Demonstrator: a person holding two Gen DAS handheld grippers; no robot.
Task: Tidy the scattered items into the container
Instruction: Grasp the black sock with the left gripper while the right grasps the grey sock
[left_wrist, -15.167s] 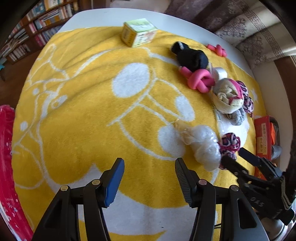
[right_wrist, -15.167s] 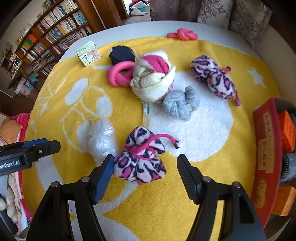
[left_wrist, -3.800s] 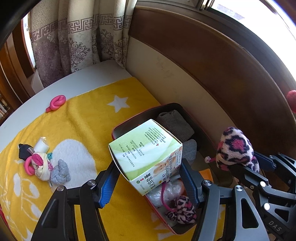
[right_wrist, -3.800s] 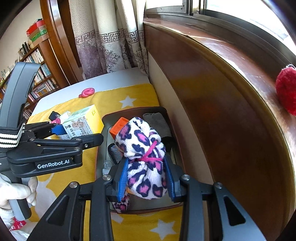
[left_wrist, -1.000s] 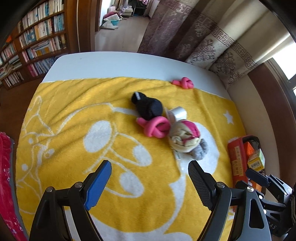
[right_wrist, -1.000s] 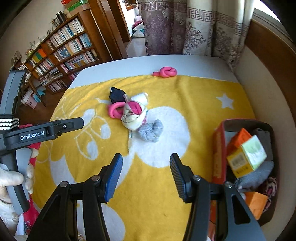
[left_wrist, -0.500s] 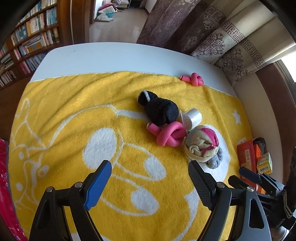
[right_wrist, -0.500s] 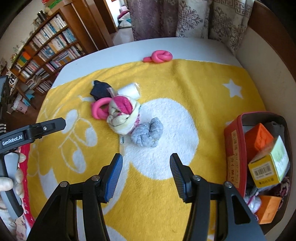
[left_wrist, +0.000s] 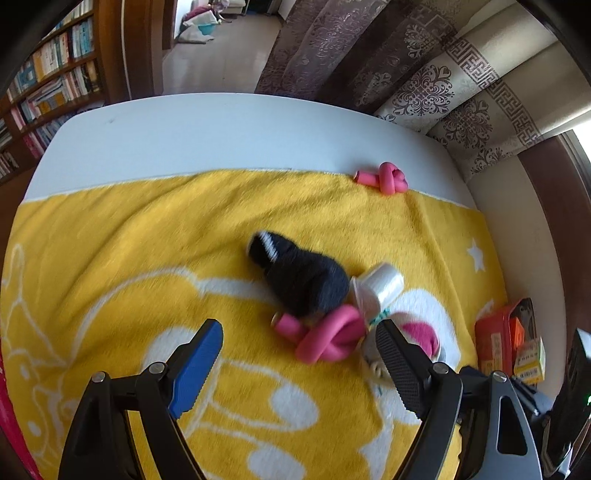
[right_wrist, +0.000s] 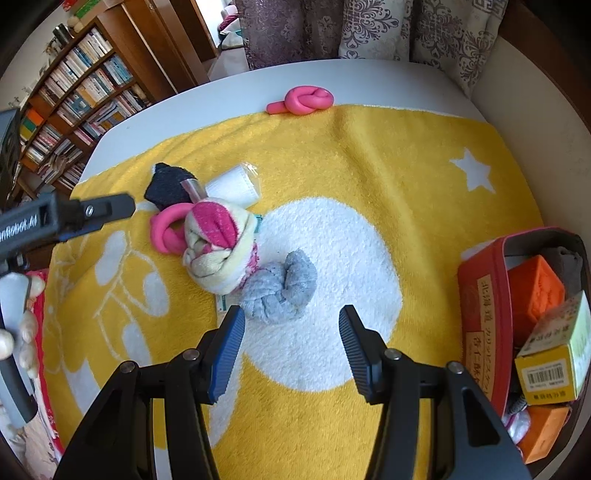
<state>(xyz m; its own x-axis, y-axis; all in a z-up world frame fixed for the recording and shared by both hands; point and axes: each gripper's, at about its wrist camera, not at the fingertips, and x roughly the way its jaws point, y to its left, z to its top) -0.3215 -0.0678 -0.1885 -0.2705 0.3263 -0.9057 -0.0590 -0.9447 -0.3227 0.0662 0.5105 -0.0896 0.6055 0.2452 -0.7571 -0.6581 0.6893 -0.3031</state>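
On the yellow blanket (left_wrist: 147, 236) lies a cluster: a black sock (left_wrist: 299, 277), a pink knotted tube (left_wrist: 325, 338), a white roll (left_wrist: 380, 284) and a pink-and-cream sock ball (right_wrist: 218, 240). A grey knotted sock (right_wrist: 280, 291) lies just ahead of my right gripper (right_wrist: 291, 349), which is open and empty. My left gripper (left_wrist: 299, 373) hangs open and empty over the blanket, the pink tube between and beyond its fingers. A second pink knot (right_wrist: 306, 99) rests at the blanket's far edge. The red container (right_wrist: 484, 306) at the right holds a green-yellow carton (right_wrist: 554, 354) and orange blocks.
The blanket covers a white table (left_wrist: 207, 133). Patterned curtains (left_wrist: 424, 74) hang behind it and bookshelves (right_wrist: 77, 96) stand at the left. A hand (right_wrist: 18, 325) holds the left gripper's handle in the right wrist view. A pale wall (right_wrist: 546, 110) borders the table's right side.
Both grippers have come lower and nearer the sock cluster, which now looks larger. The right gripper rolled a little. Both stayed open and empty.
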